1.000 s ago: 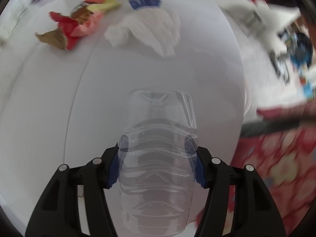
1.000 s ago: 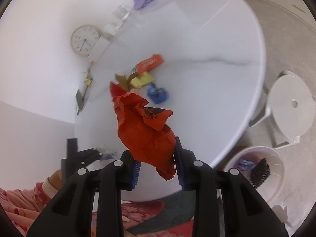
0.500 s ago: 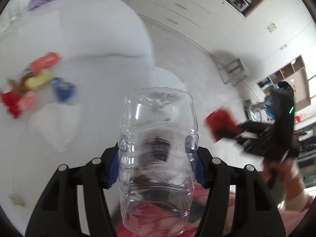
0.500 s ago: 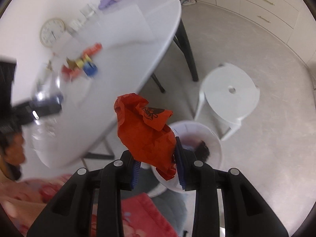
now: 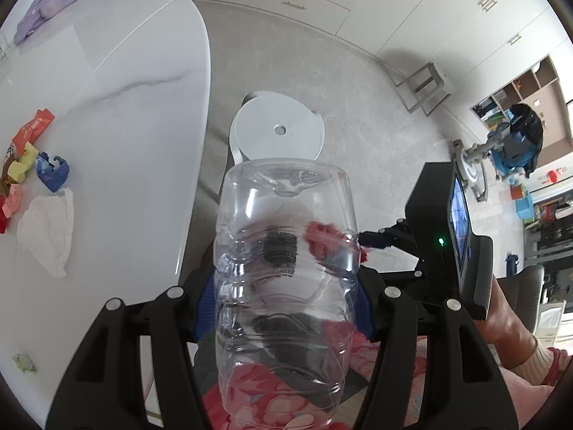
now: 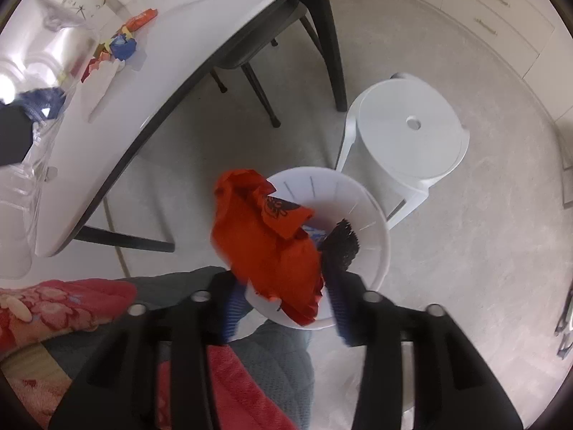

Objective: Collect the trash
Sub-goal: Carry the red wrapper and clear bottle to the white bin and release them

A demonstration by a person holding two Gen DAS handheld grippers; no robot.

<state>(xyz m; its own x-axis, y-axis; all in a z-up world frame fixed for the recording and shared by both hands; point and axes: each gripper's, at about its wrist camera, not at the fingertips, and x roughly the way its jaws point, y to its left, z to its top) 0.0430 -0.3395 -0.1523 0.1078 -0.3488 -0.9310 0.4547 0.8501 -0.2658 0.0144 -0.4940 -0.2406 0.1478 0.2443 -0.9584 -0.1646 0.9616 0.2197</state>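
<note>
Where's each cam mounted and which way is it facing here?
Left wrist: on the left tongs, facing out past the table to stool and floor; shows its fingers clamping the clear bottle.
Right wrist: on the right tongs, looking down at the white bin; shows fingers around the red wrapper.
Shared: table, stool, bottle.

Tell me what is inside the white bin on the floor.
Inside the white bin I can see a black mesh item and a bit of blue packaging. The red wrapper at the right gripper covers the rest of its inside.
</note>
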